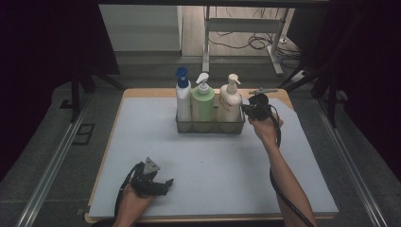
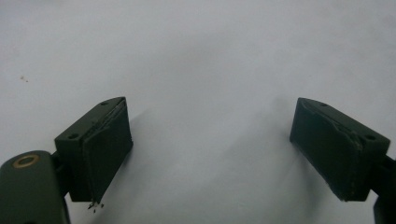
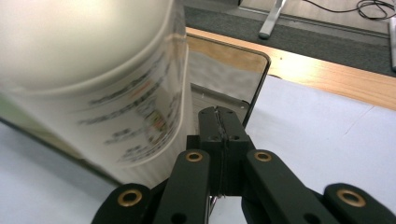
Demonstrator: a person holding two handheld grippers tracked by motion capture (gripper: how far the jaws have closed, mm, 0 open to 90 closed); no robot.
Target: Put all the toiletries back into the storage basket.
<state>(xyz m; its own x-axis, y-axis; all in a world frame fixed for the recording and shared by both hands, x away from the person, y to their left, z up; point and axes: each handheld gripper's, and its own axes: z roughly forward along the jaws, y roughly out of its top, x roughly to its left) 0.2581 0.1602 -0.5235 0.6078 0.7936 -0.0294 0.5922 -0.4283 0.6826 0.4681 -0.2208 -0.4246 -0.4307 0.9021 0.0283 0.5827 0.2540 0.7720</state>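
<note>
The right gripper (image 3: pixel 219 122) is seen with its jaws closed flat together, pinched on the thin right-hand wall of the wire basket (image 1: pixel 210 126), just beside the cream pump bottle (image 1: pixel 230 100). The basket is set near the far edge of the surface (image 1: pixel 213 165), three bottles standing in it. The left gripper (image 2: pixel 210 149) is held wide open and empty near the near-left corner. The step in hand is judged a grip on the basket; a steady pull or lift is called for next, lest the bottles be tipped.

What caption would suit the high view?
Right tool pinches the end wall of a basket holding three pump bottles; left tool rests open.
</note>
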